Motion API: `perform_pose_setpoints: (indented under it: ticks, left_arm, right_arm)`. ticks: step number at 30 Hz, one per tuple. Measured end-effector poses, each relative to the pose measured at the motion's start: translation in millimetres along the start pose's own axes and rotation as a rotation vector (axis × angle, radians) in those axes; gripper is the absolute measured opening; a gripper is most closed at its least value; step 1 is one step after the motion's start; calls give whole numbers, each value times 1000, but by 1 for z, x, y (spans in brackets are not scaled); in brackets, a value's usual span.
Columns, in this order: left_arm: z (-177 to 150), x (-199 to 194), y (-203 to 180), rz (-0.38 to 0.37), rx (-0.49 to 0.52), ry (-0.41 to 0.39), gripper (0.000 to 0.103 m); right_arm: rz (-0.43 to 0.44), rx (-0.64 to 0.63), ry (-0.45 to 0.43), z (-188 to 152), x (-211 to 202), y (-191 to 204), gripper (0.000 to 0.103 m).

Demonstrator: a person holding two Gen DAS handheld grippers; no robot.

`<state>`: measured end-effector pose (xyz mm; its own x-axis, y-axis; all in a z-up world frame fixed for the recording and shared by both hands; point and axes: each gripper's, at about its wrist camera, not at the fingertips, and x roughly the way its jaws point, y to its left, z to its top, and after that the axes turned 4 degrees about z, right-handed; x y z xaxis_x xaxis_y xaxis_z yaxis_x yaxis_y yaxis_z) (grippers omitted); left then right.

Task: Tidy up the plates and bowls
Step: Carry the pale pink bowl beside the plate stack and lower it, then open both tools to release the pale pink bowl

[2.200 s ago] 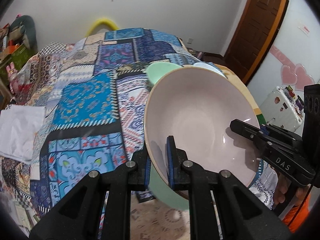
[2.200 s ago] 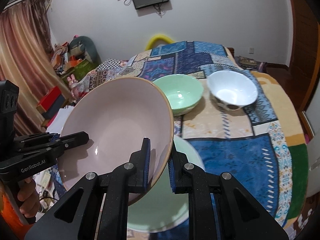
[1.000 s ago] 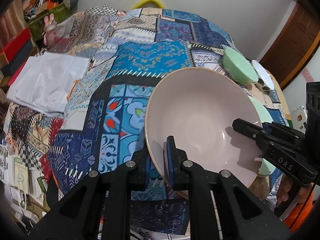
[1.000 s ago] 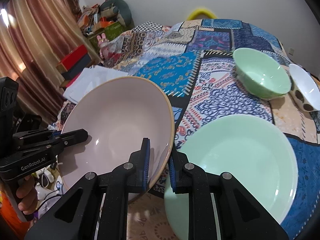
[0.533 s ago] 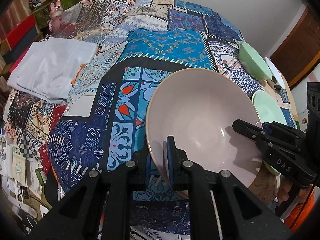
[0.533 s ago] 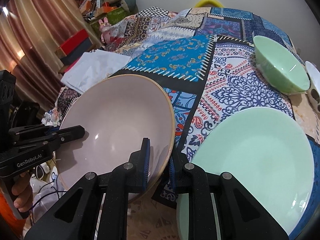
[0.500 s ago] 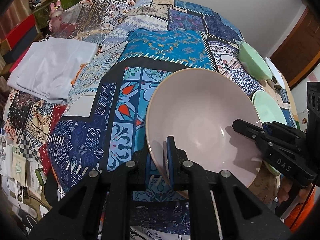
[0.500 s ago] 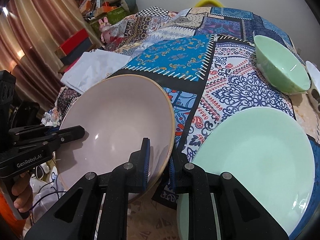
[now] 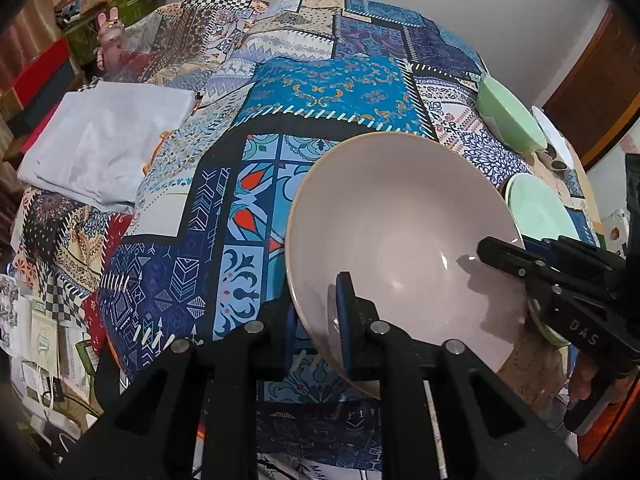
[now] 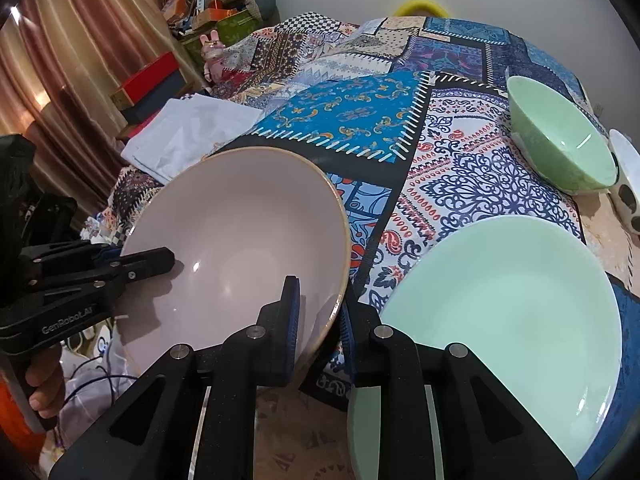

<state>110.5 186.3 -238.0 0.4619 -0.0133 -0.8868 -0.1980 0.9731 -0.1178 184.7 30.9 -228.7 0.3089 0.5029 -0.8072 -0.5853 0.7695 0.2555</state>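
Note:
A large pink bowl [image 9: 404, 232] [image 10: 240, 224] is held in the air by both grippers, above the patterned cloth. My left gripper [image 9: 318, 316] is shut on its near rim; it shows in the right wrist view [image 10: 160, 258] clamped on the bowl's left rim. My right gripper [image 10: 318, 312] is shut on the bowl's right rim; it shows in the left wrist view [image 9: 490, 250]. A pale green plate [image 10: 508, 304] [image 9: 540, 212] lies to the right. A green bowl [image 10: 560, 140] [image 9: 508, 116] and a white bowl [image 10: 628, 172] [image 9: 554, 140] stand farther back right.
A patchwork cloth [image 9: 320, 92] covers the table [image 10: 352, 120]. A folded white cloth [image 9: 104, 144] [image 10: 188, 136] lies at the left. Boxes and clutter [image 10: 152, 76] stand beyond the table's left edge, with a curtain [image 10: 68, 40] behind.
Both grippers have carried the pink bowl to the left, off the green plate and over the blue-patterned cloth. The green plate is now fully uncovered to the right.

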Motion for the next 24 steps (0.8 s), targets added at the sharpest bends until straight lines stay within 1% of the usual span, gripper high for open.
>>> perform_pose_setpoints:
  ticks: [3, 4, 5, 7, 9, 10, 12, 16, 18, 20, 22, 24]
  left_arm:
    - [1, -9, 1, 13, -7, -17, 26]
    - [2, -13, 0, 17, -4, -26, 31]
    - [2, -16, -1, 22, -1, -33, 37]
    - [5, -29, -3, 43, 6, -69, 46]
    - [9, -41, -6, 53, 12, -101, 49]
    - [11, -46, -7, 54, 15, -112, 50]
    - [17, -58, -12, 48, 19, -141, 52]
    - [29, -84, -28, 34, 36, -217, 65]
    - [37, -96, -40, 25, 54, -257, 71]
    - [44, -103, -51, 13, 66, -278, 79]
    - [53, -108, -63, -1, 79, -298, 86]
    - [62, -111, -77, -5, 99, -315, 89]
  right_arm:
    - [2, -1, -18, 0, -10, -1, 21]
    - [-1, -7, -24, 1, -13, -1, 22]
    - [-7, -11, -36, 2, -18, -1, 25]
    - [-11, -12, -55, 2, -26, -3, 30]
    - [-13, -8, -82, 3, -36, -6, 35]
    - [-16, -6, -94, 3, -41, -7, 36]
    - [-23, 8, -128, 3, -54, -13, 39]
    - [-36, 34, -178, 5, -75, -24, 42]
    - [-59, 43, -211, 6, -89, -33, 46]
    - [-89, 49, -245, 7, -103, -43, 50]
    - [-114, 60, -269, 7, -113, -53, 53]
    - [-144, 81, -299, 8, -125, -68, 55]
